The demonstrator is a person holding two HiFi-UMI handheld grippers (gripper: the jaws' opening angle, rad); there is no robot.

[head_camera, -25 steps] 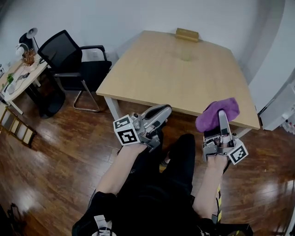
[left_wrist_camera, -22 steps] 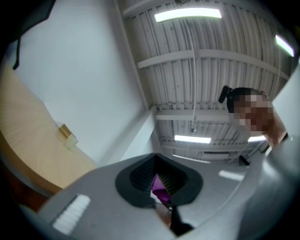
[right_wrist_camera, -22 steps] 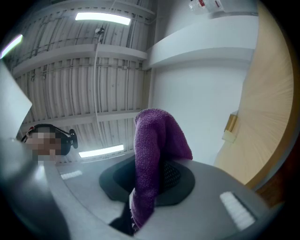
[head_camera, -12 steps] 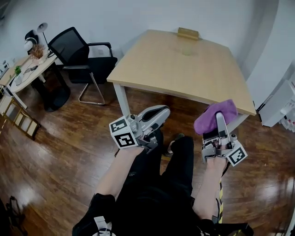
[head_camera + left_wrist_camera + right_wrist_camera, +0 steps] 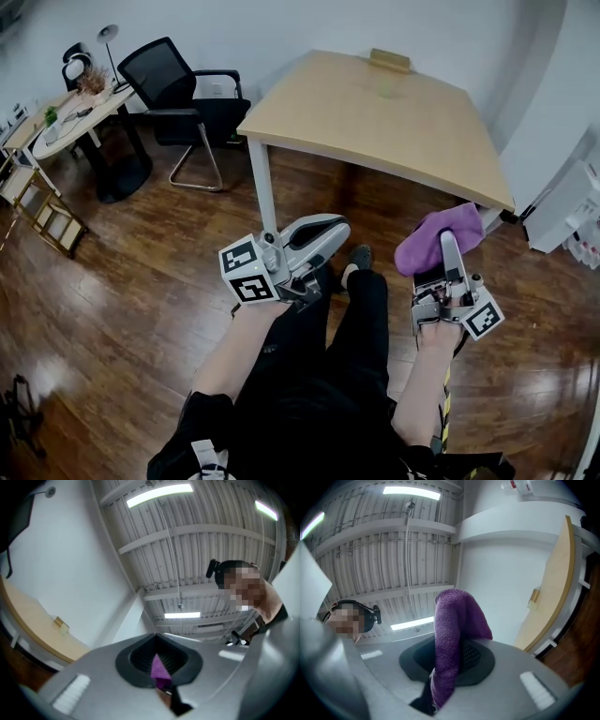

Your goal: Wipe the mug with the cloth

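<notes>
My right gripper [image 5: 450,246] is pinching the purple cloth [image 5: 424,246]. In the right gripper view the cloth goes down between the two dark pads, which press on it from both sides, and its upper part stands above the jaws and folds over to one side.

My left gripper [image 5: 330,228] has its jaws pressed together. In the left gripper view only a thin slit is between them, and a small purple sliver shows in that slit. I cannot tell if this is cloth caught there or cloth seen behind. In the head view its tip looks bare and points toward the right gripper.

I hold both grippers low, above the person's legs [image 5: 356,347] in black trousers and over the dark wooden floor [image 5: 141,281], well apart from the light wooden table [image 5: 356,131]. At the far edge of the table lies a small yellowish block [image 5: 389,59], and near it stands a faint small object [image 5: 384,91], too small for me to say if it is the mug. A black chair [image 5: 178,84] stands beside the table.
</notes>
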